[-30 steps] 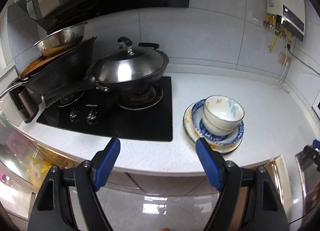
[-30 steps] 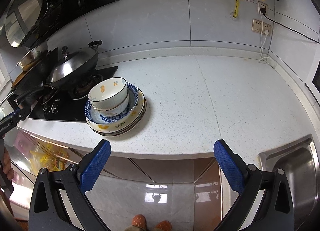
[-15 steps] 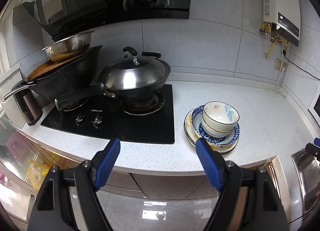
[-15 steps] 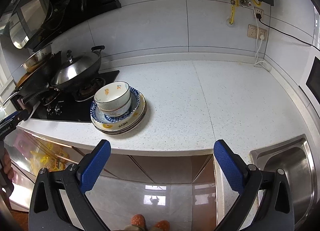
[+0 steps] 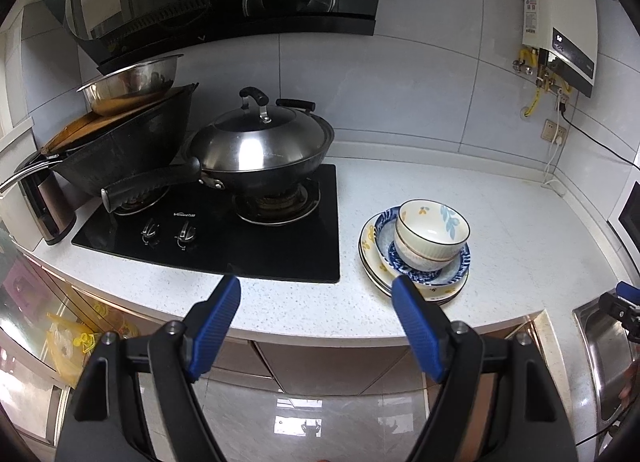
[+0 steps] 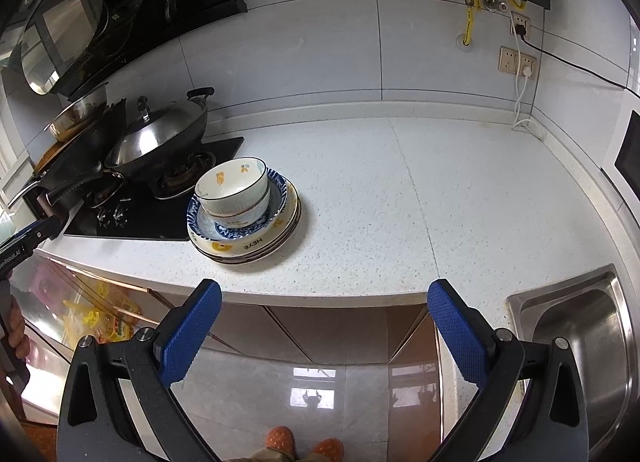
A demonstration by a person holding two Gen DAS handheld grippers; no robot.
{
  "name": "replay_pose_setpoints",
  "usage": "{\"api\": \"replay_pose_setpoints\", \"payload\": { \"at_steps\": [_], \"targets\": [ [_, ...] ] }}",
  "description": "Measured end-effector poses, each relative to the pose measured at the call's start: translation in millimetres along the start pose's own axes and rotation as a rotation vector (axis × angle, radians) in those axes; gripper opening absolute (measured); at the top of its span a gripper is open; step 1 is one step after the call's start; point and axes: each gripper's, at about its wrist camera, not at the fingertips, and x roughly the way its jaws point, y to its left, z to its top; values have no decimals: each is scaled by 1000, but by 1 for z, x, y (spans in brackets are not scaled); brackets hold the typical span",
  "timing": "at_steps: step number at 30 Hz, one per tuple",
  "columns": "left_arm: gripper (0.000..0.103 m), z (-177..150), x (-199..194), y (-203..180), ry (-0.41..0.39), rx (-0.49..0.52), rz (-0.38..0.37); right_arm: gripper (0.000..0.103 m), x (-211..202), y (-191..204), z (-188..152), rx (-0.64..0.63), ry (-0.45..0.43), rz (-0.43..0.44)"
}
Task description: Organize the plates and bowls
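One stack of dishes stands on the white counter right of the stove: white bowls with yellow and blue flowers (image 5: 432, 236) (image 6: 232, 187) nested in a blue-patterned deep plate (image 5: 450, 274) (image 6: 276, 197), on cream plates with yellow marks (image 5: 368, 246) (image 6: 248, 248). My left gripper (image 5: 316, 296) is open and empty, held off the counter's front edge, left of the stack. My right gripper (image 6: 324, 302) is open and empty, also off the front edge, right of the stack.
A black gas hob (image 5: 224, 238) carries a lidded steel wok (image 5: 260, 149) and a black wok with a steel bowl (image 5: 132, 81) on it. A steel sink (image 6: 588, 346) lies at the right. A water heater (image 5: 560, 21) and sockets (image 6: 518, 59) are on the wall.
Both grippers have pulled back and up from the counter, so the dish stack looks smaller and farther. The dishes have not moved. Both stay open.
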Motion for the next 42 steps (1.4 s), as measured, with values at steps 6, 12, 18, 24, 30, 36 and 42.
{"api": "replay_pose_setpoints", "payload": {
  "at_steps": [6,12,18,24,30,36,42],
  "targets": [
    [77,-1,1,4,7,-10,-1,102,-2,3,0,-7,-7,4],
    [77,-1,2,5,11,-9,-2,102,-2,2,0,-6,-9,4],
    [77,-3,1,5,13,-10,-4,102,-3,1,0,-1,-11,0],
    [77,-3,1,7,13,-14,-2,102,-2,1,0,-3,-10,-2],
    [77,-2,2,9,13,-15,-9,102,-2,2,0,-2,-11,-4],
    [77,0,5,9,13,-11,-18,102,0,-1,0,5,-5,-6],
    [77,2,9,6,19,-4,-25,102,1,-1,1,4,-4,-3]
  ]
}}
